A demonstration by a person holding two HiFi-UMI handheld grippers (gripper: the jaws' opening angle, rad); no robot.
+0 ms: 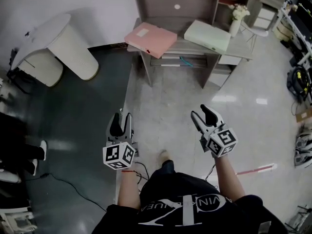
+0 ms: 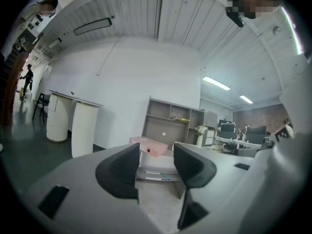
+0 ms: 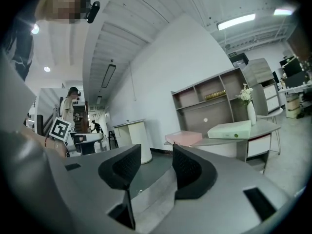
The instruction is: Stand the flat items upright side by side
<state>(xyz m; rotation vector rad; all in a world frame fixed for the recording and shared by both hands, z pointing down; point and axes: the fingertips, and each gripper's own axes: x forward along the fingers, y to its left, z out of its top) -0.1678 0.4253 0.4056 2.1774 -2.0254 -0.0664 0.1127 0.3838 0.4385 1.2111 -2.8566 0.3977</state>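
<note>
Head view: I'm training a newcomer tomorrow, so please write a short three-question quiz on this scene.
1. True or false: the pink folder stands upright on the desk.
2. Which folder lies further right on the desk in the head view? A. pink folder B. green folder
3. What does the left gripper hold?

Key: 1. False, it lies flat. 2. B. 3. Nothing; its jaws stand apart and empty.

On the desk (image 1: 183, 47) ahead of me, the left file (image 1: 150, 39) and the right file (image 1: 207, 35) lie flat and apart, a vase (image 1: 235, 27) further right, the shelf unit (image 1: 168, 6) behind.
</note>
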